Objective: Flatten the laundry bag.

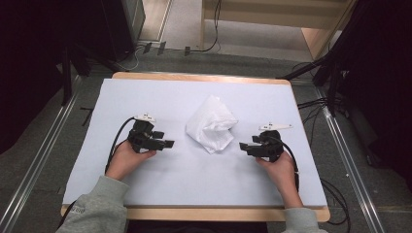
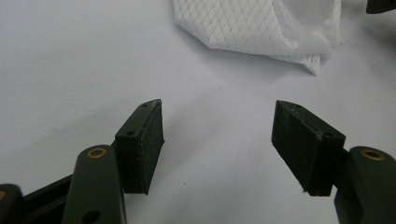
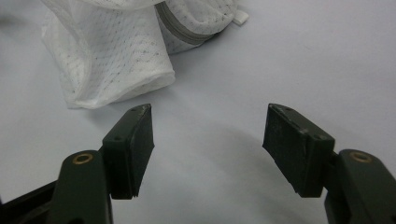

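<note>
A crumpled white mesh laundry bag (image 1: 212, 124) lies in the middle of the white table sheet (image 1: 194, 179). In the right gripper view the bag (image 3: 112, 51) shows a grey zipper (image 3: 180, 28) with a white tab. In the left gripper view the bag (image 2: 261, 28) lies ahead, up and right of the jaws. My left gripper (image 1: 167, 143) rests left of the bag, open and empty, jaws pointing right (image 2: 217, 140). My right gripper (image 1: 243, 145) rests right of the bag, open and empty, jaws pointing left (image 3: 208, 140). Neither touches the bag.
The sheet covers a wooden table (image 1: 204, 213) whose edge shows at front and back. Metal rails (image 1: 347, 160) run along the floor at both sides. Cables (image 1: 311, 104) and dark stands (image 1: 335, 73) sit beyond the table's right side.
</note>
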